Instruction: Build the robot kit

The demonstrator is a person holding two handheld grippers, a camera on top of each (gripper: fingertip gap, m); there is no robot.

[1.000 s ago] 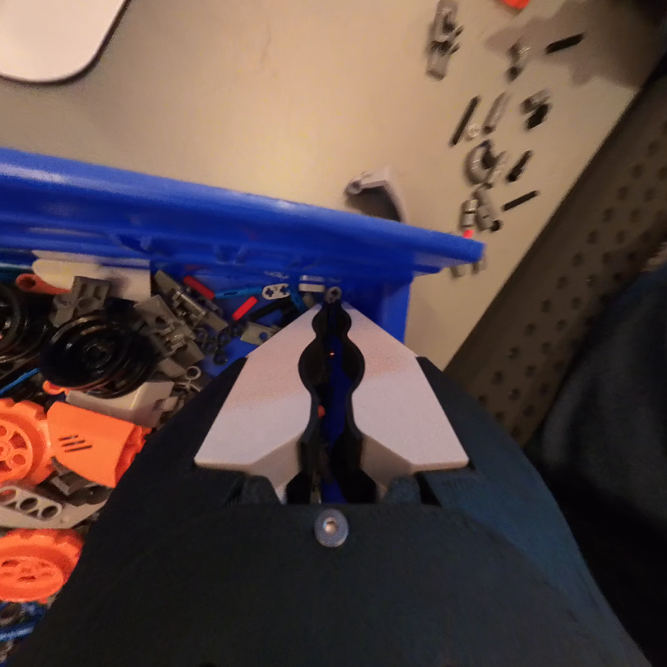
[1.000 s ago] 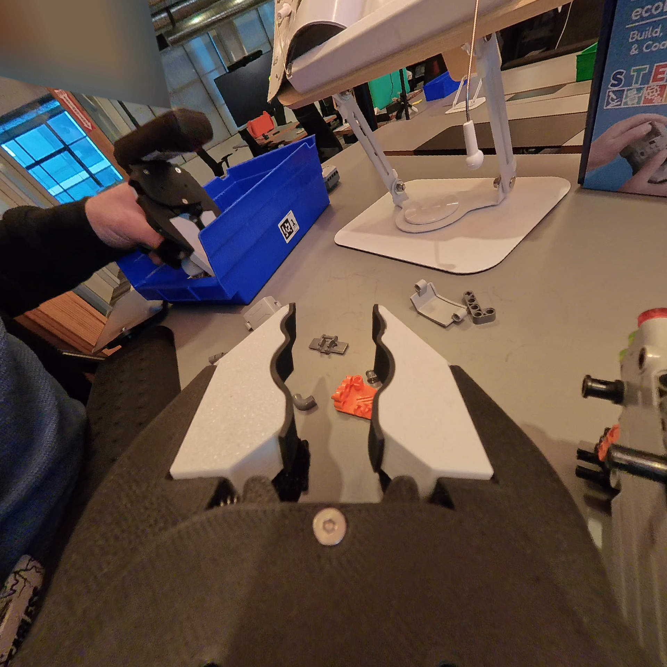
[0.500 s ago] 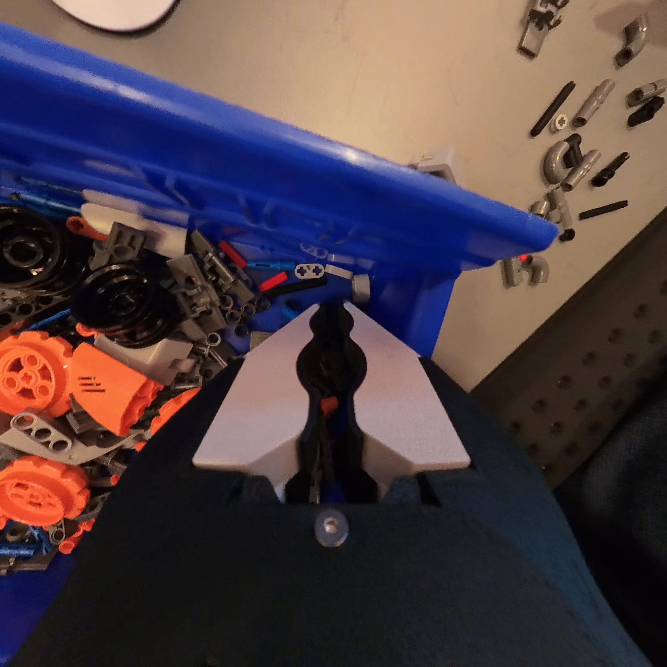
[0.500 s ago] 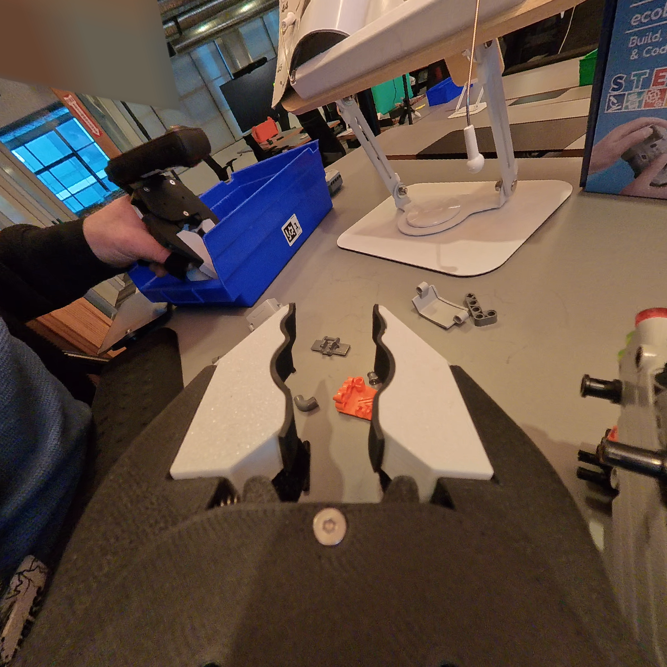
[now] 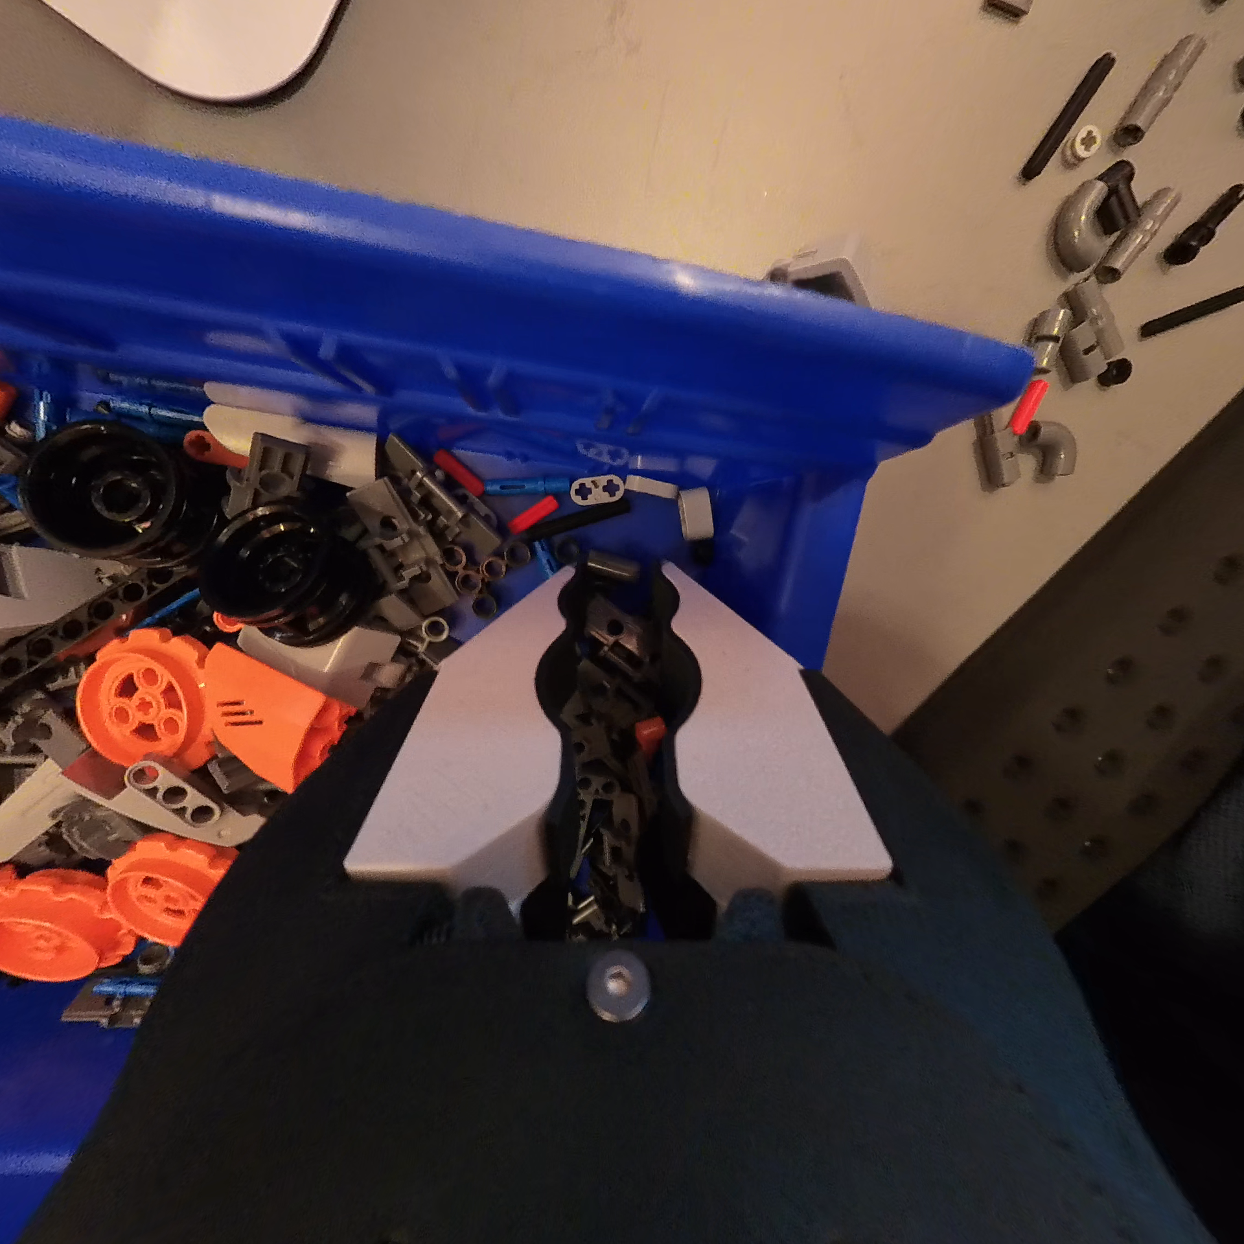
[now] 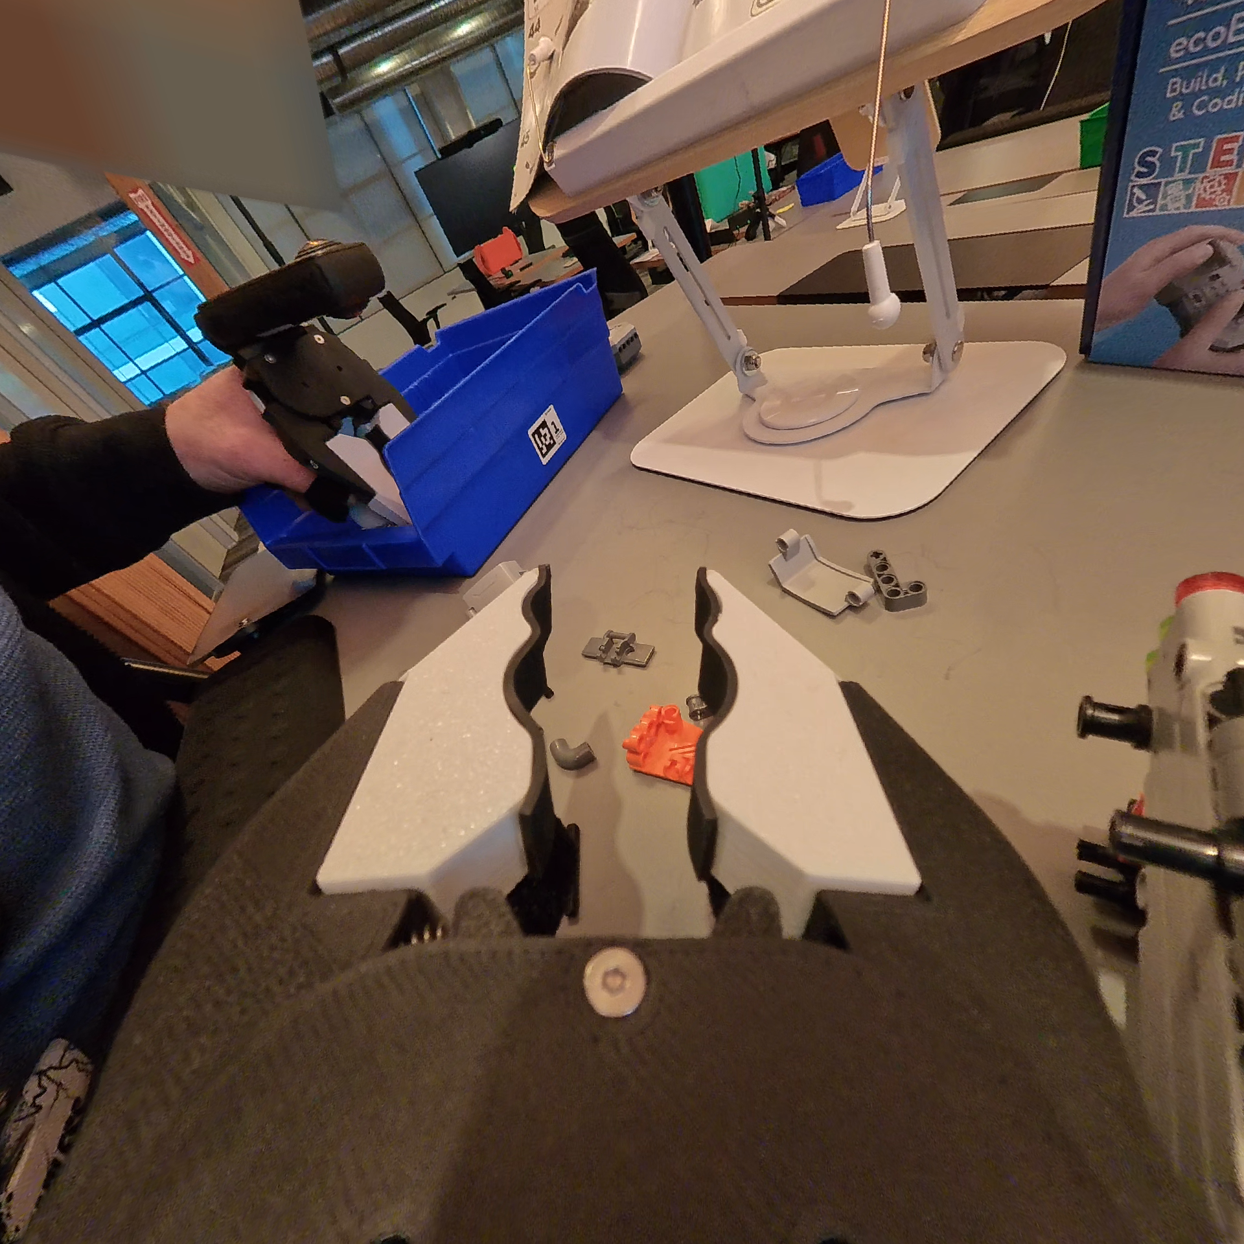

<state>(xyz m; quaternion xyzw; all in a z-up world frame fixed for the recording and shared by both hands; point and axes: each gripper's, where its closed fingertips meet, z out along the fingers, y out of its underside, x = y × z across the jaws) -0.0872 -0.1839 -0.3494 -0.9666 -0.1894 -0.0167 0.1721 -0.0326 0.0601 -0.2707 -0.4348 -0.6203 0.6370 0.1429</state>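
Grey matt tabletop (image 6: 1010,606) in an open workshop hall, windows far left, and a white flat-footed stand (image 6: 875,437) at the back.

- Blue plastic storage bin (image 5: 471,323) sits at the table's near-left corner, part full of building-set parts: black ribbed wheels (image 5: 108,495), orange toothed wheels (image 5: 138,707), grey beams, red and blue pins.
- Left gripper (image 5: 616,572) is dipped inside the bin at its near corner, held by a person's hand (image 6: 222,437). The jaws are drawn almost together and appear to pinch a small dark grey tubular sleeve (image 5: 609,564) crosswise at the very tips. More dark parts show through the narrow slot behind, lying in the bin below.
- Judgement: the hold is right at the fingertip ends, so there is little margin. A level, unhurried wrist and clearance from the bin wall just ahead would suit it.
- Right gripper (image 6: 623,592) is released, jaws wide apart, holding nothing and hovering over the tabletop well apart from the bin.
- Seen between its fingers on the table: a small grey elbow connector (image 6: 572,752) and an orange ribbed block (image 6: 660,744), the block just beside the right finger.
- A flat grey clip piece (image 6: 618,649) lies beyond the tips.
- Farther right lie a light grey curved panel (image 6: 818,579) touching a dark grey holed angle beam (image 6: 895,587).
- A grey-white assembly with black axles (image 6: 1198,707) is at the right edge, blurred.
- Loose grey and black pins (image 5: 1104,222) are scattered beyond the bin's corner
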